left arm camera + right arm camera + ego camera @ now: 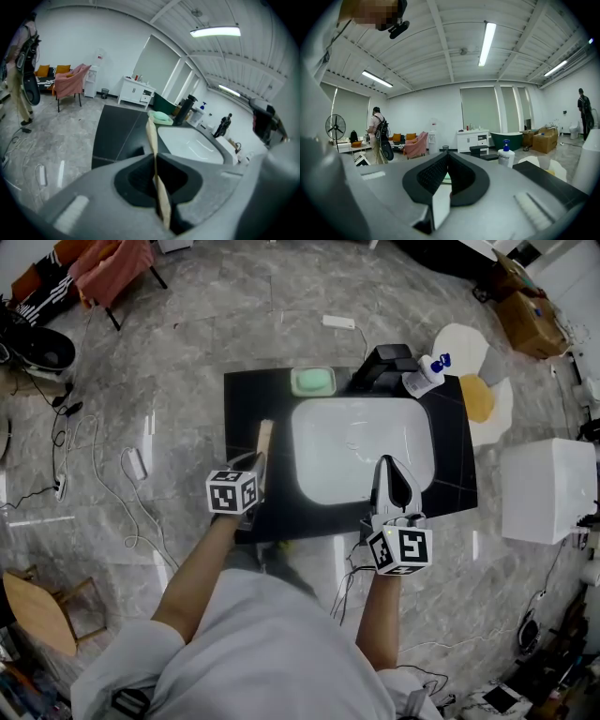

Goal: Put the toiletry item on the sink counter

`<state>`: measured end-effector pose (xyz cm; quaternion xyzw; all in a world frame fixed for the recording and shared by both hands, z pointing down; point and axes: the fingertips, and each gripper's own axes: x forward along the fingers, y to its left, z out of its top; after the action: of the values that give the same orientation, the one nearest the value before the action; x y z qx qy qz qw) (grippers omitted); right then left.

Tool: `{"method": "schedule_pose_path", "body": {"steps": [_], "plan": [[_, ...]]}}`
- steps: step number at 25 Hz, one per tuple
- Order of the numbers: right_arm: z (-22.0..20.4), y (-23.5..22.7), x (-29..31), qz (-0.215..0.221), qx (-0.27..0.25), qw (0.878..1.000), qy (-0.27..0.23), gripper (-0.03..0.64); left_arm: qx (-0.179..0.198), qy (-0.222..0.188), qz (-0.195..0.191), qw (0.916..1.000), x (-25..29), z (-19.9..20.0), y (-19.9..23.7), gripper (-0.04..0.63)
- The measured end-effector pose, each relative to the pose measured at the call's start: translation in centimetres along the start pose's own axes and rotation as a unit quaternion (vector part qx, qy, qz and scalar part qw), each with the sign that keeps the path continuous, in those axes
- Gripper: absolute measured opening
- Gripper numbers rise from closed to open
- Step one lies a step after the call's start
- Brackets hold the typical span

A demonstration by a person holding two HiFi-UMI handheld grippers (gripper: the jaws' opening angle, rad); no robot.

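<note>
A flat, thin wooden toiletry item (264, 448) is pinched edge-on in my left gripper (258, 467), over the left part of the black sink counter (251, 399). In the left gripper view the item (151, 133) sticks out forward past the gripper (155, 159) toward the white basin (192, 143). My right gripper (389, 465) hovers over the front right of the basin (361, 446), its jaws together with nothing between them. The right gripper view shows that gripper (446, 159) the same way.
On the counter's back edge are a green soap dish (312, 381), a black faucet (384, 367) and a white pump bottle (425, 378). A white box (548, 488) stands at the right. Cables (103, 474) lie on the floor at the left. A person (377, 133) stands far off.
</note>
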<state>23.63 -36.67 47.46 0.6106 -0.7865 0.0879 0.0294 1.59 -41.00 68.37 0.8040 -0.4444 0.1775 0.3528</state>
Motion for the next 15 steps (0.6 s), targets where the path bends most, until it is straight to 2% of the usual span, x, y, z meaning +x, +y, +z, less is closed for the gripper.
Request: {"method": "schedule_pose_path", "body": {"steps": [7, 15], "plan": [[-0.8, -0.7, -0.1, -0.006, 0.002, 1.0, 0.009, 0.003, 0.011, 0.021, 0.015, 0.9996, 1.2, -1.3, 0.5, 0.031], [-0.9, -1.2, -0.4, -0.006, 0.002, 1.0, 0.008, 0.003, 0.011, 0.027, 0.031, 0.9991, 1.2, -1.6, 1.3, 0.086]]}}
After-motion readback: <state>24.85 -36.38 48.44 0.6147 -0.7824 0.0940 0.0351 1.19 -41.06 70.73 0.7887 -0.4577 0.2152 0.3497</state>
